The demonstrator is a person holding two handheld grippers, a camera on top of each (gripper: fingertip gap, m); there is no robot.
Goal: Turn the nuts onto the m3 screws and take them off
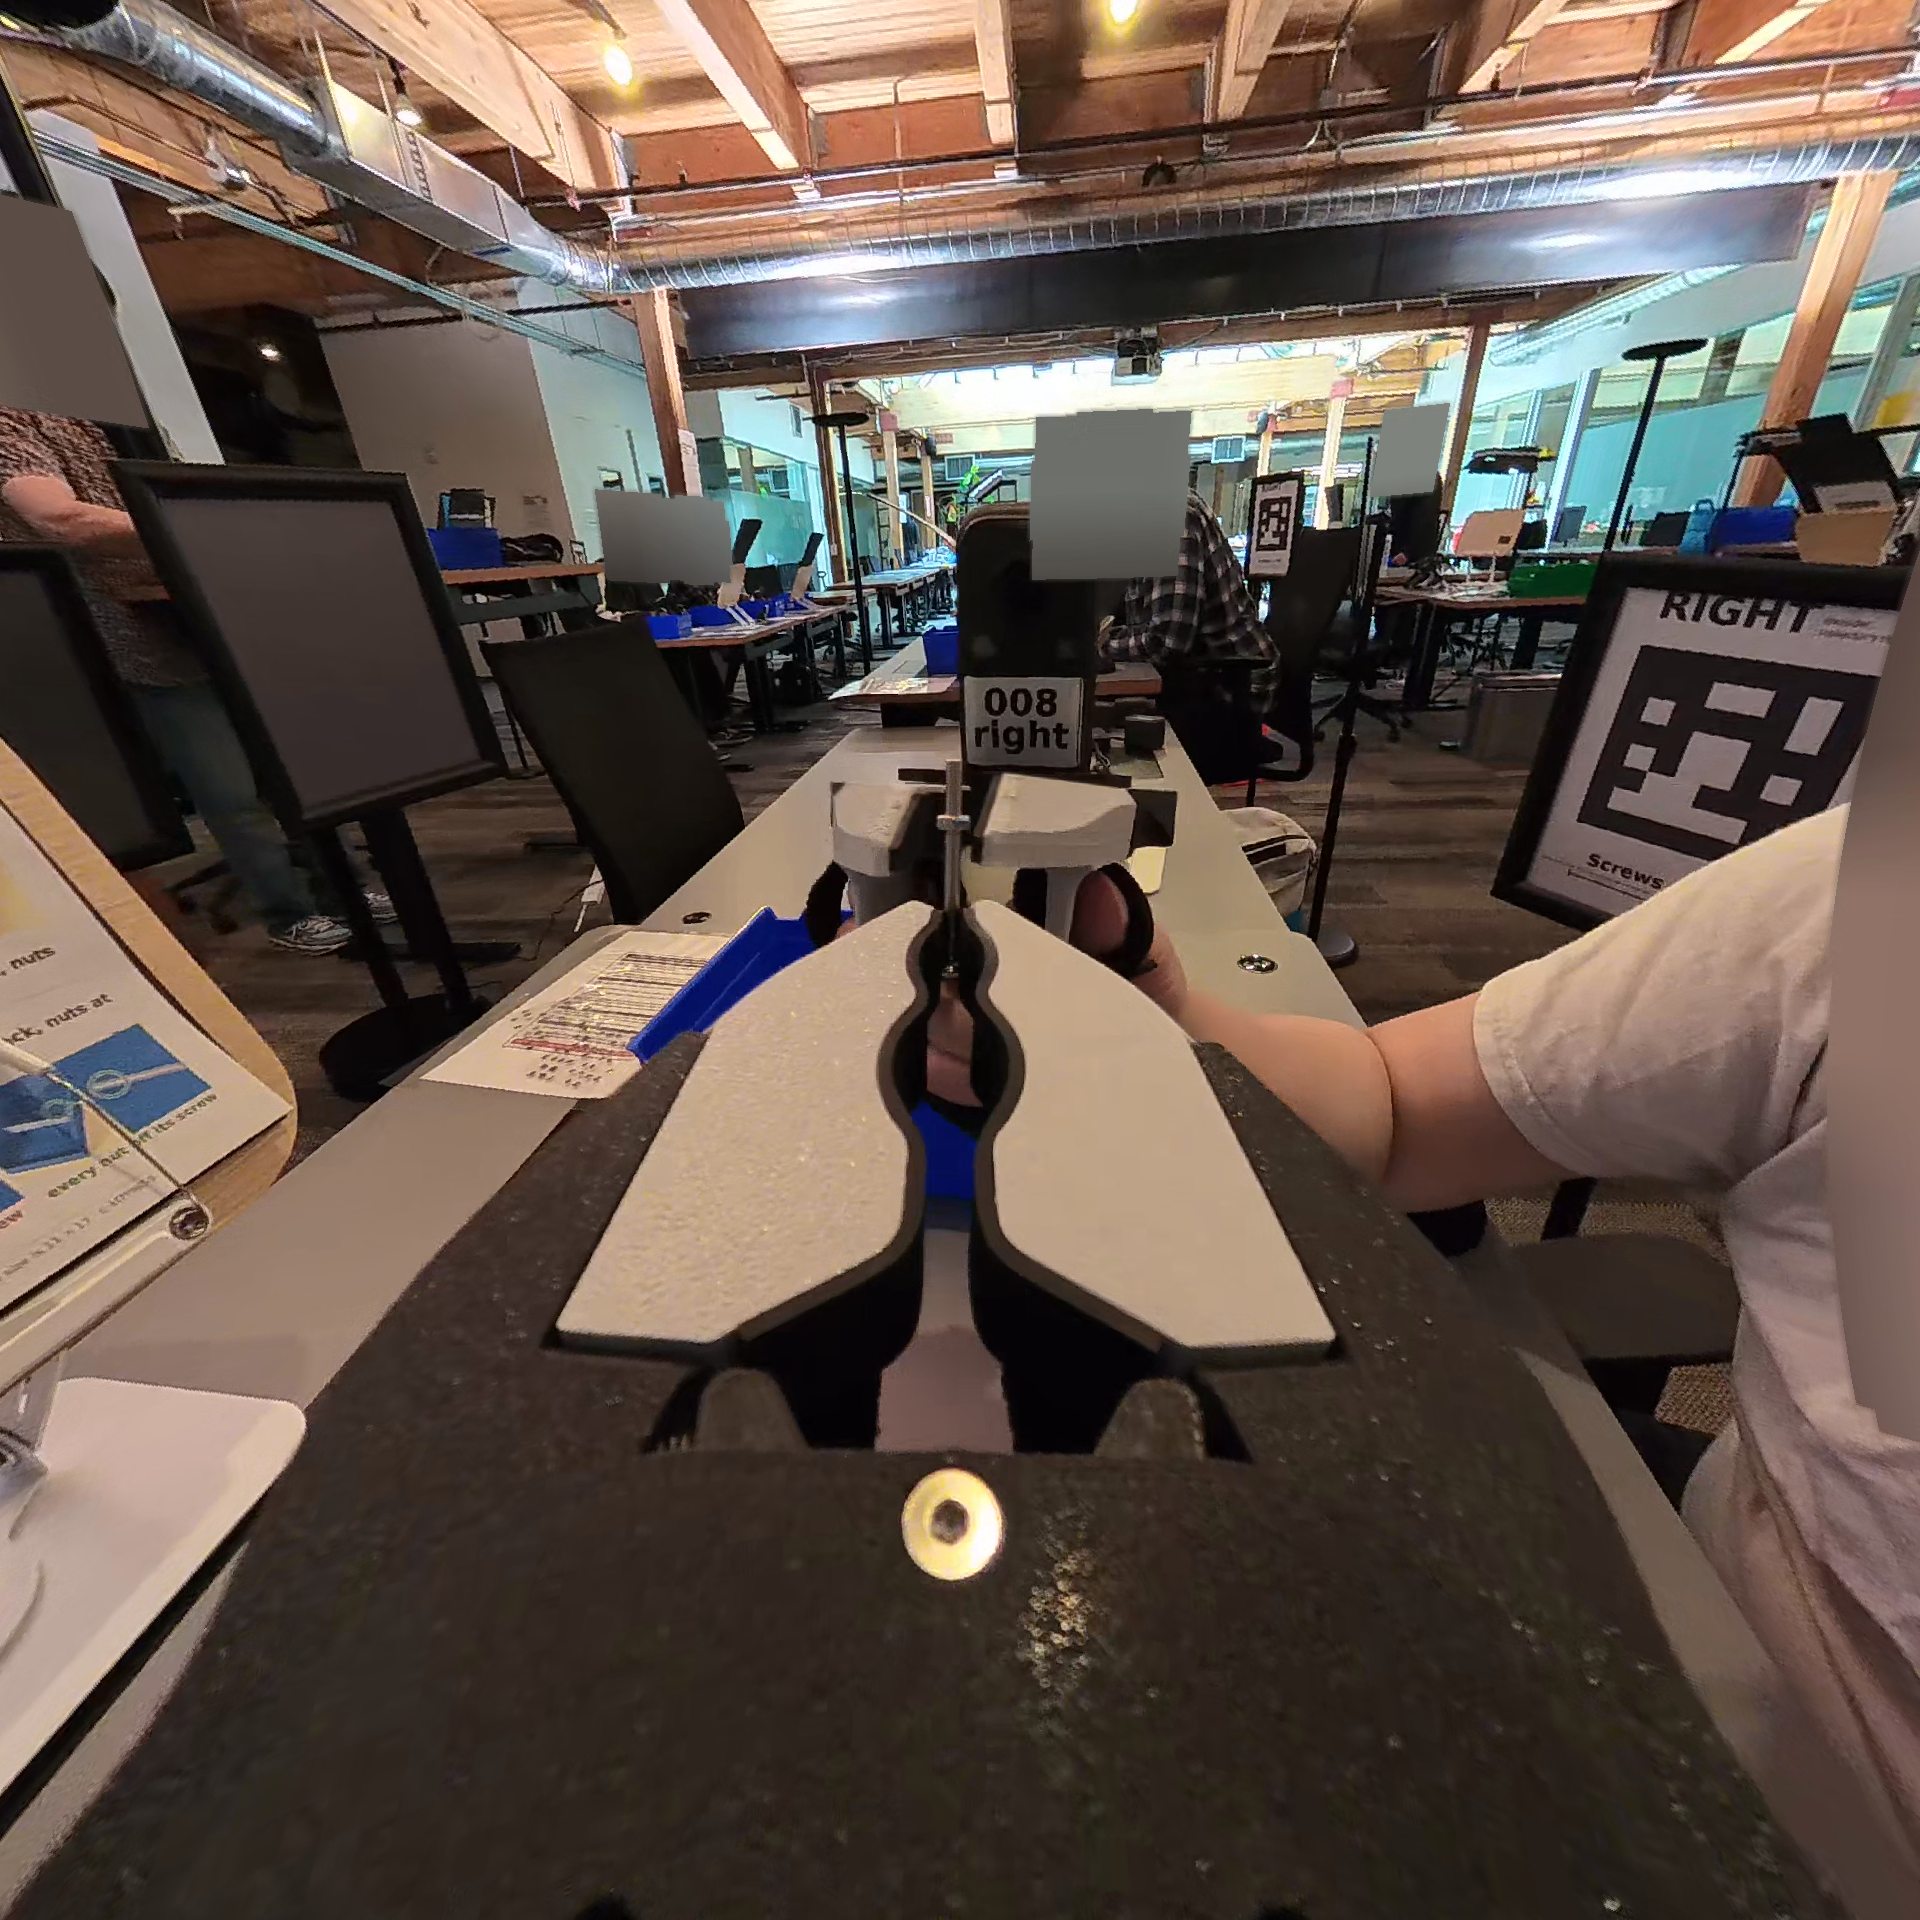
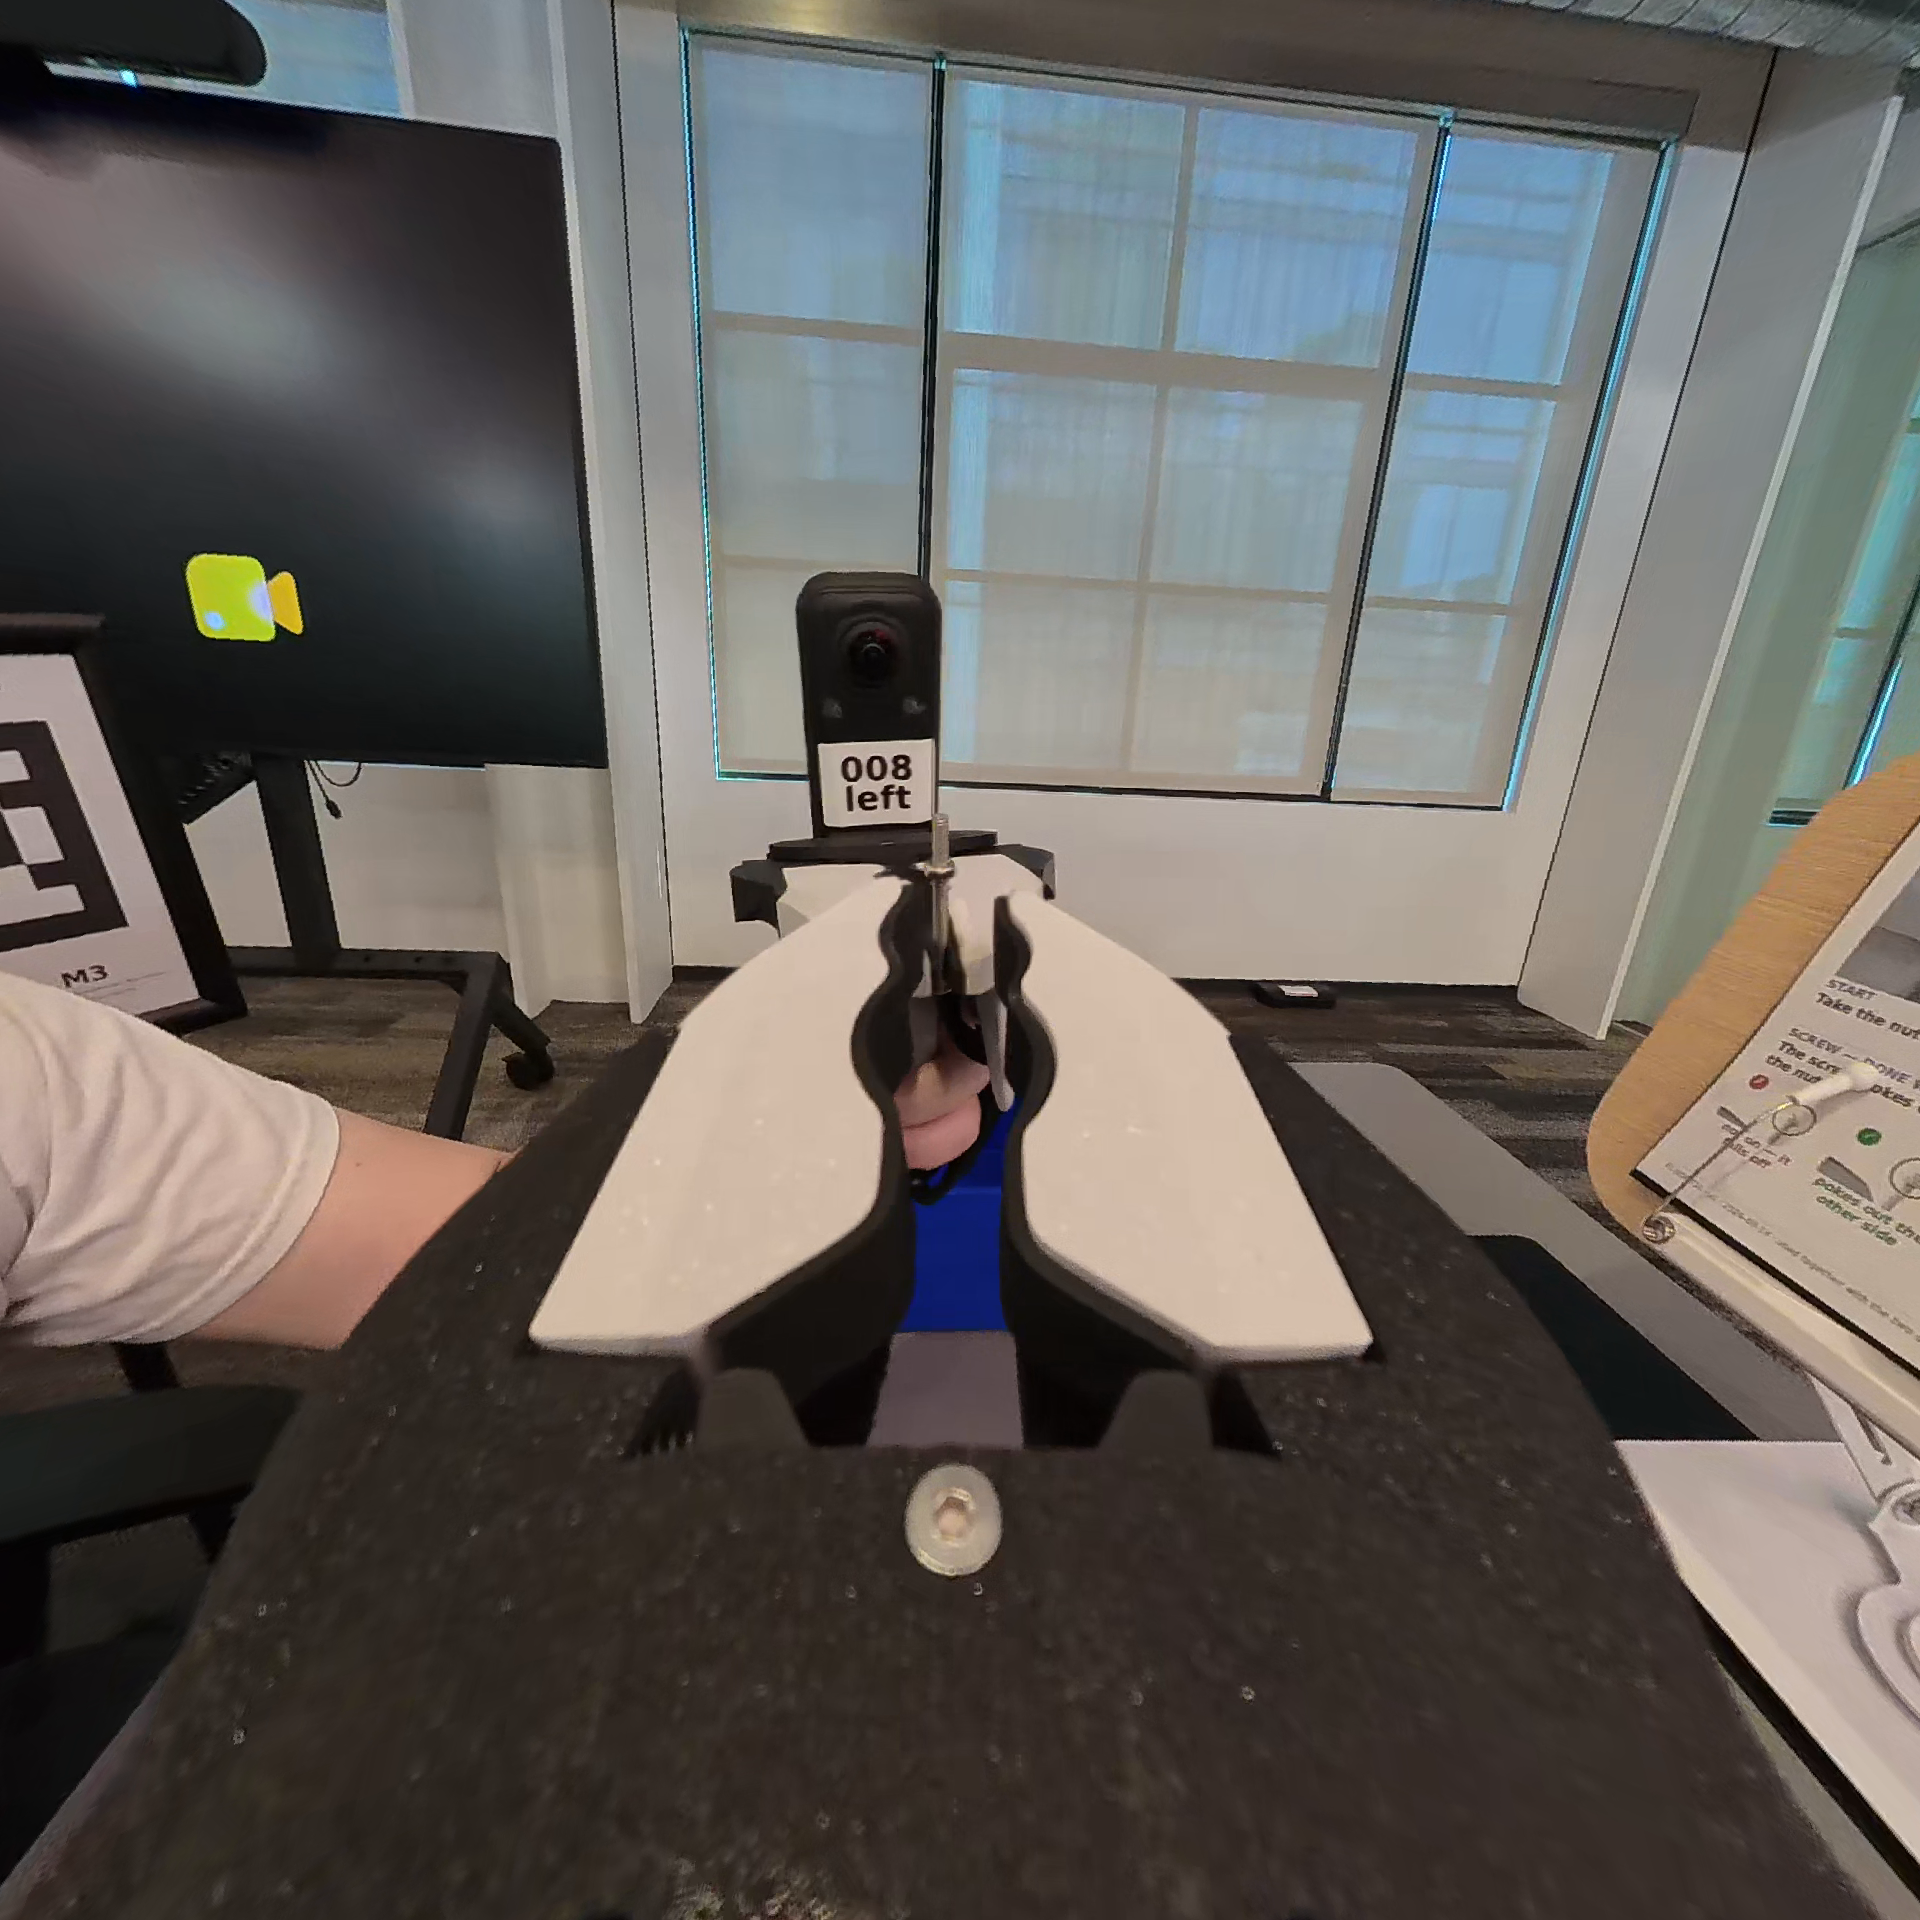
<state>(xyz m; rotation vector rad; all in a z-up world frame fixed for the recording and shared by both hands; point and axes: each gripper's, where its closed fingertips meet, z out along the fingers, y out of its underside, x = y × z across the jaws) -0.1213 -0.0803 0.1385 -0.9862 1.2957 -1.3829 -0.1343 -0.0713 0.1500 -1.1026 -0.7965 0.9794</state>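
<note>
A thin metal M3 screw (image 1: pixel 951 883) stands upright in the air between my two grippers, which face each other. My left gripper (image 1: pixel 951 940) is shut on the screw's lower end; it also shows in the right wrist view (image 2: pixel 940 987). A small nut (image 1: pixel 951 824) sits on the thread, well below the screw's top. My right gripper (image 2: pixel 951 894) has its fingertips on either side of the nut (image 2: pixel 932 864), a little apart, with a gap on one side. The right gripper also shows in the left wrist view (image 1: pixel 951 831). The screw's top (image 2: pixel 938 831) rises above the fingers.
A blue bin (image 1: pixel 727 977) sits on the grey table (image 1: pixel 312 1195) below the grippers, next to a printed sheet (image 1: pixel 582 1008). An instruction board on a stand (image 2: pixel 1818 1091) is beside them. A person's bare arm (image 1: pixel 1455 1070) reaches in. Framed marker boards (image 1: pixel 1714 727) and chairs stand around.
</note>
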